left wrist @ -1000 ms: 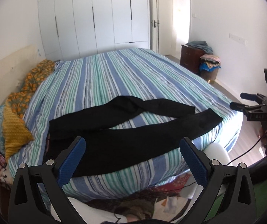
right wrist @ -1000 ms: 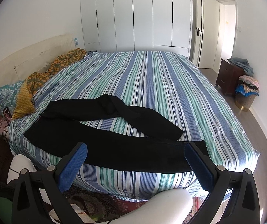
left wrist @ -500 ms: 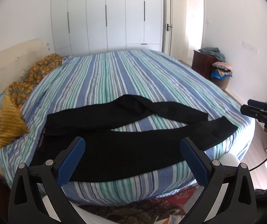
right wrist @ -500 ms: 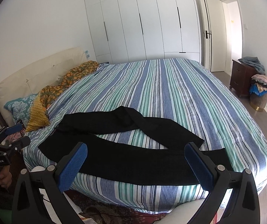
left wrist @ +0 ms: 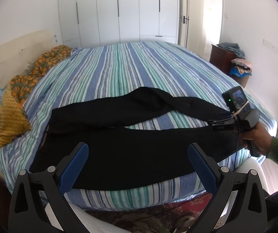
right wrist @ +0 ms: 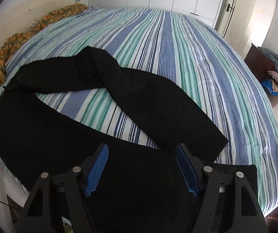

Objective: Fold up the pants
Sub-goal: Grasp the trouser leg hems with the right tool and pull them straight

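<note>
Black pants (left wrist: 131, 151) lie spread along the near edge of the striped bed (left wrist: 131, 73), waist at the left, legs running right. The far leg bends away and crosses back toward the near leg. My left gripper (left wrist: 139, 167) is open and empty, held in front of the near leg's middle. My right gripper (right wrist: 141, 167) is open and empty, just above the near leg close to its cuff end; the far leg's cuff (right wrist: 206, 141) lies right ahead. The right gripper also shows in the left wrist view (left wrist: 220, 123), over the cuffs.
Orange and yellow bedding (left wrist: 28, 81) is piled at the headboard on the left. White wardrobes (left wrist: 119, 9) stand behind the bed. A dark dresser (left wrist: 224, 60) and a basket of clothes (left wrist: 239, 69) stand at the right wall near the door. Cloth litters the floor below the bed edge.
Both grippers have come closer to the bed. The right gripper has dropped low over the near leg's cuff end. The pants have not moved.
</note>
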The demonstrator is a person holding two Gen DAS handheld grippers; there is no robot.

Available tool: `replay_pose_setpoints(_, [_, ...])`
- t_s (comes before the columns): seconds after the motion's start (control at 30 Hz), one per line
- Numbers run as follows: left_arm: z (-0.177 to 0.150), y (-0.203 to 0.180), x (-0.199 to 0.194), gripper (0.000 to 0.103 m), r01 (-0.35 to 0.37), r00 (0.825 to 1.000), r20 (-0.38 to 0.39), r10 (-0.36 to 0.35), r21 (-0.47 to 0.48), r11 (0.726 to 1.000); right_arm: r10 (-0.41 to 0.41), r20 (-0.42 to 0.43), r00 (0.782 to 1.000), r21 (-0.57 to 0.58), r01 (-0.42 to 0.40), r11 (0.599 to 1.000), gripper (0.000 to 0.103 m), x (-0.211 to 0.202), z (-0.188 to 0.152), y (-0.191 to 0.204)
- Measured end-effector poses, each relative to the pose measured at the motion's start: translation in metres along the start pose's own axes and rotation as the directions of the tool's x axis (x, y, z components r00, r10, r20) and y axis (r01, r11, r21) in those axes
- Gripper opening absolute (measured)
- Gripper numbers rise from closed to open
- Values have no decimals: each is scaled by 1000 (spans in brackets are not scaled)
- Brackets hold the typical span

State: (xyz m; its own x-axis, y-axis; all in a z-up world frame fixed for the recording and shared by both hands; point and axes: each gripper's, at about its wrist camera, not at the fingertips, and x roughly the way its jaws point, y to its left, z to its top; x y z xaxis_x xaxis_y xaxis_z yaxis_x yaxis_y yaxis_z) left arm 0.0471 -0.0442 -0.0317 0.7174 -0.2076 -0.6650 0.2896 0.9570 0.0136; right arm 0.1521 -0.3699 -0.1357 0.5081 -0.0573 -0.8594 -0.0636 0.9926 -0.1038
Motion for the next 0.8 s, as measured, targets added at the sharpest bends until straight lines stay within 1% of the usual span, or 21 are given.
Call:
replay_pose_setpoints(0.03, [-1,2,2,102,-6,1000,-9,6,-3,1000,-18,-23,1000,-32,17,999,70,19,5,3])
replay_pose_setpoints(0.1, [-4,6,8,102,-19,999,-34,19,-17,1000,-78,-64,995,-81,73,994,70,55,13,7])
replay_pose_setpoints(0.13, [-6,8,12,102,-26,998,-50,25,-26,999,-118,-102,988,-100,108,989,61,75,16,4])
replay_pose_setpoints(0.17, [-7,10,16,102,-34,997,-69,32,-32,999,-139,-142,980,-113,124,986,35,91,17,-2])
replay_pose_setpoints(0.2, [-7,13,18,102,-44,996,-83,41,-38,998,-127,-163,978,-115,109,987,24,100,20,-10])
replay_pose_setpoints(0.23, [-7,14,19,102,-50,995,-90,46,-42,998,-119,-164,979,-120,100,988,8,99,27,-20])
replay_pose_setpoints(0.27, [-6,16,20,102,-52,995,-90,47,-46,998,-128,-156,979,-130,108,986,7,93,40,-31])
replay_pose_setpoints(0.3, [-5,16,21,102,-50,995,-88,46,-50,997,-156,-132,979,-141,138,980,7,84,59,-47])
replay_pose_setpoints(0.33, [-3,16,22,102,-46,995,-86,41,-51,998,-192,-90,977,-140,179,974,7,73,82,-69])
replay_pose_setpoints(0.37, [0,14,24,102,-41,995,-88,37,-50,998,-232,-34,972,-119,227,967,26,61,108,-95])
replay_pose_setpoints(0.4, [2,11,27,102,-38,995,-92,34,-46,998,-263,23,965,-85,264,961,49,49,134,-121])
replay_pose_setpoints(0.43, [4,8,30,102,-39,995,-95,35,-41,998,-309,49,950,-46,312,949,101,42,157,-148])
replay_pose_setpoints(0.47, [6,5,32,102,-42,995,-97,39,-35,999,-357,45,933,-4,358,934,101,38,175,-174])
replay_pose_setpoints(0.5, [7,3,33,102,-45,995,-96,42,-28,999,-343,36,939,28,342,939,100,35,187,-197])
replay_pose_setpoints(0.57, [8,-1,35,102,-49,994,-93,48,-11,999,-415,17,910,103,411,906,101,32,194,-227])
replay_pose_setpoints(0.6, [7,-3,36,102,-52,994,-98,52,-3,999,-405,21,914,143,398,906,100,31,192,-236])
replay_pose_setpoints(0.67, [5,-5,43,102,-53,991,-121,54,10,999,-322,19,947,246,308,919,100,35,173,-254])
replay_pose_setpoints(0.7, [4,-4,47,102,-52,989,-136,53,12,999,-283,9,959,302,267,915,100,44,158,-262])
replay_pose_setpoints(0.73, [4,-4,50,102,-51,987,-149,52,10,999,-226,5,974,363,208,908,98,52,144,-270])
replay_pose_setpoints(0.77, [4,-4,54,102,-49,986,-160,49,4,999,-133,11,991,439,114,891,95,65,125,-278])
replay_pose_setpoints(0.8, [4,-3,56,102,-48,985,-168,47,-4,999,-18,29,999,521,1,854,81,79,108,-285])
